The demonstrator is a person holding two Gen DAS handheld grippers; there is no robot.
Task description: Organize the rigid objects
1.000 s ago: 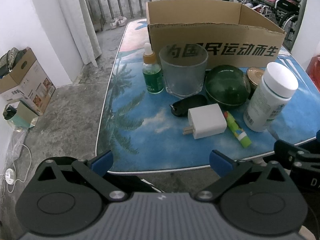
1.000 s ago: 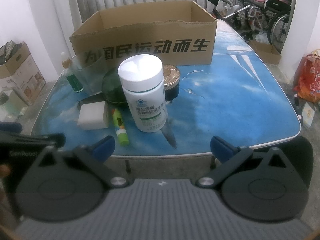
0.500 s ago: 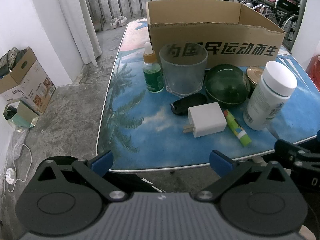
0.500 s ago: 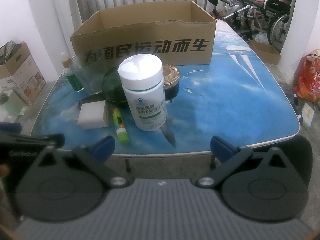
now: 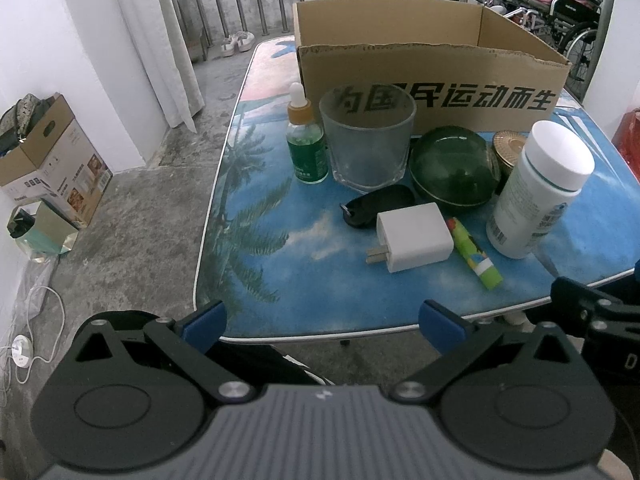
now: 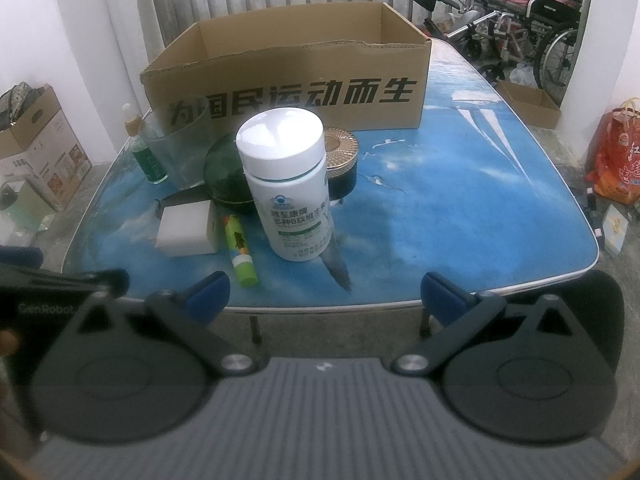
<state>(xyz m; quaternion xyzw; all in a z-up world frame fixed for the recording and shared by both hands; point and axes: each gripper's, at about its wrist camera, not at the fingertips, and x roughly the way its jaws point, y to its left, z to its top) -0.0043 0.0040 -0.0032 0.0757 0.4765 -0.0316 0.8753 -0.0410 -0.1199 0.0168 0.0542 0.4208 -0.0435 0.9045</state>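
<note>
The left tool hangs just off the near edge of the table, its two blue-tipped fingers spread wide with nothing between them and nothing touched. The right tool sits likewise before the near edge, fingers wide apart, empty and clear of every object.

On the table, a cardboard box with black Chinese lettering stands open at the far edge. In front of it, toward the left edge, a green dropper bottle stands upright just beside a clear glass cup. To the right of the cup lies a dark green glass dome, and behind that a round tin with a gold ribbed lid.

A white pill bottle with a white cap stands upright nearest the right tool, between the dome and the near edge. A white plug charger lies flat, prongs pointing toward the left edge, and touches or nearly touches a small black oval object behind it. A green lip balm tube lies between the charger and the pill bottle, its pale cap toward the near edge.

The right half of the table is bare blue surface. Off the table, another cardboard box sits on the concrete floor at the left, and a wheelchair stands beyond the far right corner.
</note>
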